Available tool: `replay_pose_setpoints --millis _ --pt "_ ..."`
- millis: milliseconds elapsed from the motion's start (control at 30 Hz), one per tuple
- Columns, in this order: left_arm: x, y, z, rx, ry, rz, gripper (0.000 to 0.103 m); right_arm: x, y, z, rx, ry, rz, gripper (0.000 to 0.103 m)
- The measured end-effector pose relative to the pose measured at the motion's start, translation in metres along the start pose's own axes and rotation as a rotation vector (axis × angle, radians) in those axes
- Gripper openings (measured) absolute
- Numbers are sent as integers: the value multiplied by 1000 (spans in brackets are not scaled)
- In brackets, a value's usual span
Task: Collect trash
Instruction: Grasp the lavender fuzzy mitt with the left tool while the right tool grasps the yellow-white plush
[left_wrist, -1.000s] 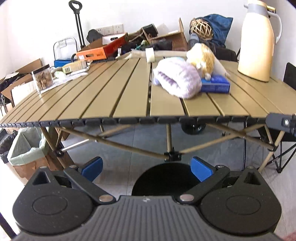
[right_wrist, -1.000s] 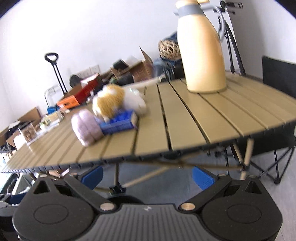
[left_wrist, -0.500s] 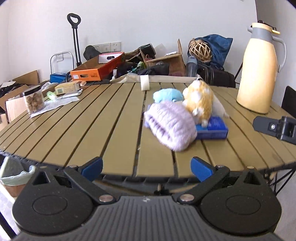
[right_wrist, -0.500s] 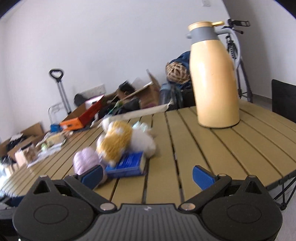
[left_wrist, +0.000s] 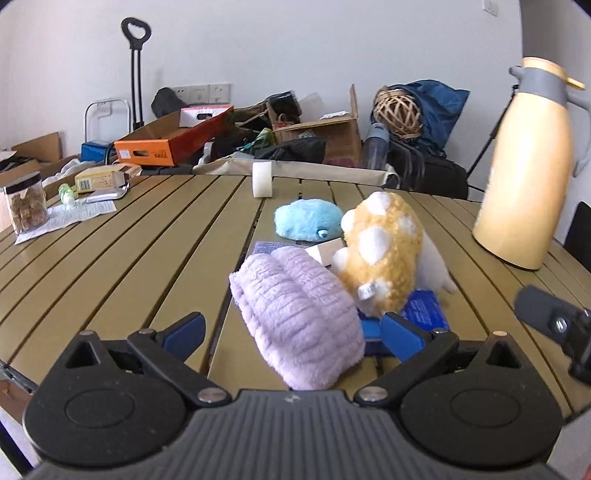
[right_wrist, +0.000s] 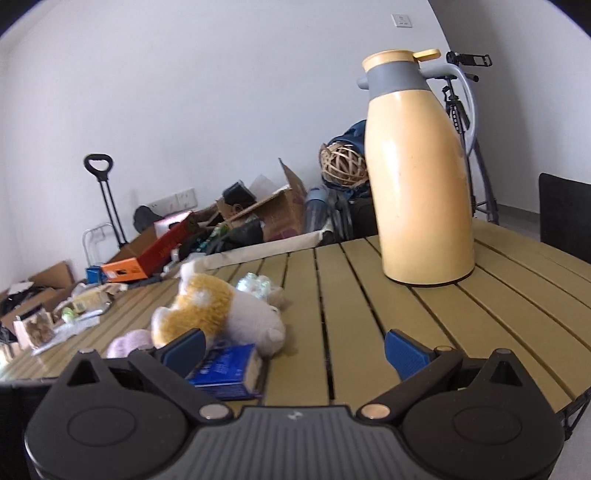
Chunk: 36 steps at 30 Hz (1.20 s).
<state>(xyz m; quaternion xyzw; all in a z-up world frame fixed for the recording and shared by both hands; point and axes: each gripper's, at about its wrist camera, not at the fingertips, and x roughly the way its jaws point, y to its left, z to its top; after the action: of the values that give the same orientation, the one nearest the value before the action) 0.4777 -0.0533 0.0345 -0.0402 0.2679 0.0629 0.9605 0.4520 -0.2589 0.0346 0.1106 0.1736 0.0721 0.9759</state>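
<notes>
On the olive slatted table (left_wrist: 129, 258) a purple plush (left_wrist: 299, 325) lies against an orange-and-white plush (left_wrist: 384, 254). A flat blue packet (left_wrist: 424, 312) is partly under them, and a light blue plush (left_wrist: 308, 219) sits behind. My left gripper (left_wrist: 293, 332) is open just above the table, and the purple plush's near end shows between its fingers. My right gripper (right_wrist: 295, 350) is open and holds nothing. The blue packet (right_wrist: 229, 369) sits by its left finger, in front of the orange plush (right_wrist: 214, 306). A crumpled clear bottle (right_wrist: 255, 284) lies behind that plush.
A tall yellow thermos (left_wrist: 528, 166) stands at the table's right. A tape roll (left_wrist: 262, 179) is at the far edge. A jar (left_wrist: 26, 208), a paper sheet (left_wrist: 66, 218) and a yellow box (left_wrist: 99, 179) are at the far left. Boxes and bags line the wall, and a black chair (right_wrist: 565, 218) stands to the right.
Both grippers rose from below the table's edge to above its top and moved in toward the plush toys. Both stayed open.
</notes>
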Motion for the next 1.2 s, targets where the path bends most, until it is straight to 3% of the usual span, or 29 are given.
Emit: replay_pose_setpoints --millis 167,367,467,533,633,933,1200 --pt "17 3 2 -53 26 -4 98 0 -1 -7 4 -14 -9 103" --pt "20 14 2 -98 35 -25 78 -3 -1 -11 5 -44 -39 103" --pt "21 20 3 -120 49 -44 69 -2 -1 -12 21 -31 -34 103" --pt "22 24 2 -130 64 -63 56 0 -1 -12 36 -3 -8 103" --pt "20 30 2 -136 70 -71 49 2 4 -14 38 21 11 103" --pt "11 41 4 -94 52 -71 41 10 27 -19 -22 43 7 103" --pt "-6 60 11 -63 -31 -38 36 14 51 -19 -33 30 43 103"
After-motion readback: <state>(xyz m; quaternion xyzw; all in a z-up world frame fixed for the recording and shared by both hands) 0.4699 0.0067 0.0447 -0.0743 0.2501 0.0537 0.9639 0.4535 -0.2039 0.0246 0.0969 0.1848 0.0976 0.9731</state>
